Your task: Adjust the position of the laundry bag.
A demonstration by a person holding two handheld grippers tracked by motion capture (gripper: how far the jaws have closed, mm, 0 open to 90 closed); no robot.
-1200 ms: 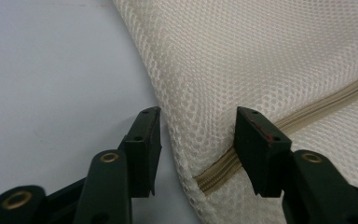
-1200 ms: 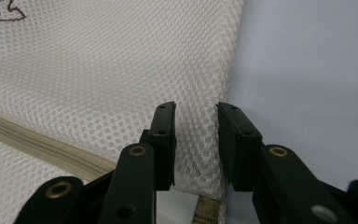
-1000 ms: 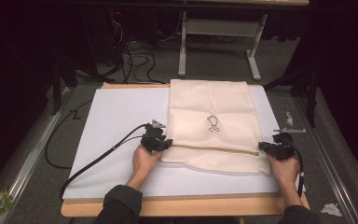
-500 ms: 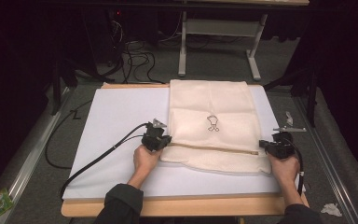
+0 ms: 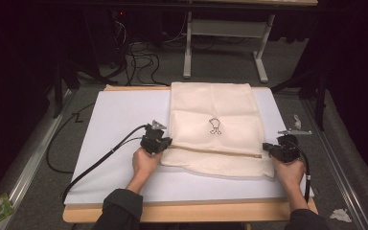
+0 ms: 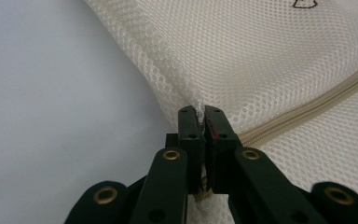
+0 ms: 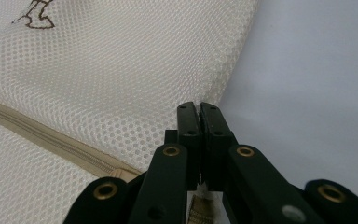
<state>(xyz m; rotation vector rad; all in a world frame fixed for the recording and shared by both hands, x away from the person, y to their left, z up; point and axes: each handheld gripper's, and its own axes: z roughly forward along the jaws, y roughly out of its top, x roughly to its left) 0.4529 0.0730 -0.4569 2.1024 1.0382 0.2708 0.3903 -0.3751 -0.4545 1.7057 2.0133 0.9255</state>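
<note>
The left gripper (image 5: pixel 165 142) is closed on the left edge of the mesh bag (image 5: pixel 214 128), and its jaws are pressed together with a thin fold of the net fabric between them. In the left gripper view, the gripper (image 6: pixel 200 114) pinches the bag (image 6: pixel 270 60) just at the seam of the edge, and the zipper (image 6: pixel 307 105) runs away from the jaws to the right and upward. To the left of this gripper there is only the white board (image 6: pixel 51 93).

The right gripper (image 5: pixel 268 146) is closed on the opposite edge of the bag in the same way. In the right gripper view, the gripper (image 7: pixel 199 109) holds the border of the bag (image 7: pixel 121 70), and the zipper (image 7: pixel 51 137) lies to the left of the jaws, a little lower. The board (image 7: pixel 317 70) is to the right.

The bag lies flat between the two grippers, and most of it extends ahead of them, away from the person. A small dark drawing (image 5: pixel 214 126) is on the bag, ahead of the zipper line.
</note>
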